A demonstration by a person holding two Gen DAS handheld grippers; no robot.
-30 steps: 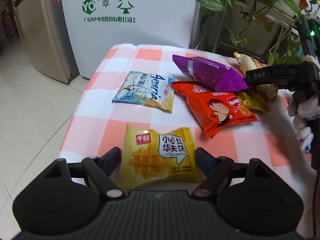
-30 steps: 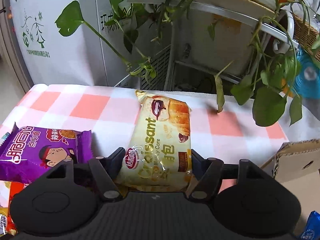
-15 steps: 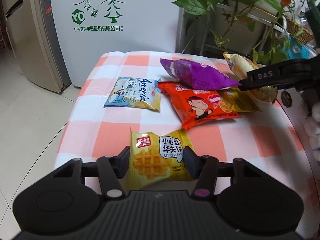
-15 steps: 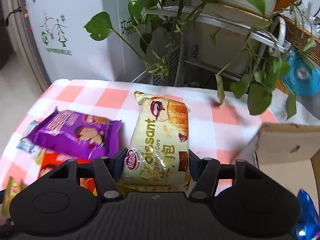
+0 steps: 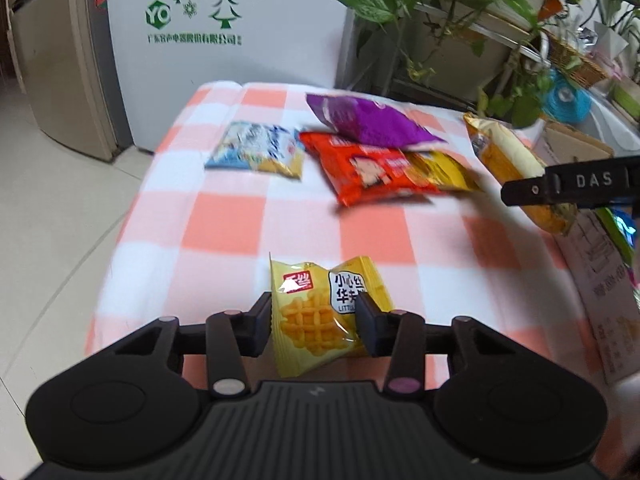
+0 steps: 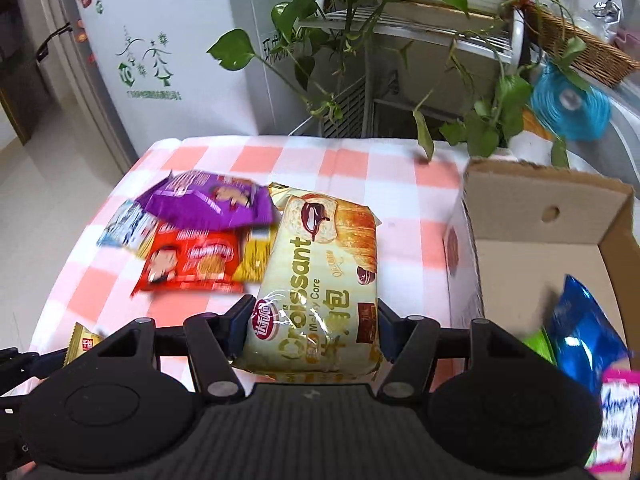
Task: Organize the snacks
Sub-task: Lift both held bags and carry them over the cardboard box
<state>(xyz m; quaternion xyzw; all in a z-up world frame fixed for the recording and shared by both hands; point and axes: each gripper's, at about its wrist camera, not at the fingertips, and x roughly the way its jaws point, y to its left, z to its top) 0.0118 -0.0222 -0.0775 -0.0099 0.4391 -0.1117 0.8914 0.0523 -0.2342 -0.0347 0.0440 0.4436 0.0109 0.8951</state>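
Both claws now pinch snacks lifted off the checked tabletop (image 5: 248, 220).
Left claw (image 5: 316, 316) grips the waffle pack (image 5: 320, 312) near; right claw (image 6: 312, 316) clamps the croissant bag (image 6: 320, 280) left of the cardboard box (image 6: 560, 216).

Both views are taken close above the checked table (image 5: 248, 220), facing the far wall; the snack pile (image 5: 376, 168) (image 6: 192, 260) is shared.

- My left claw (image 5: 316, 322) is matte black plastic: a ribbed centre plate bearing a small lightning mark, with a round smooth disc either side.
- Dark blue pads line its fingers; pale and purple rivets cap the linkage arms.
- My right claw (image 6: 312, 322) matches; its finger reads "DAS" in white.
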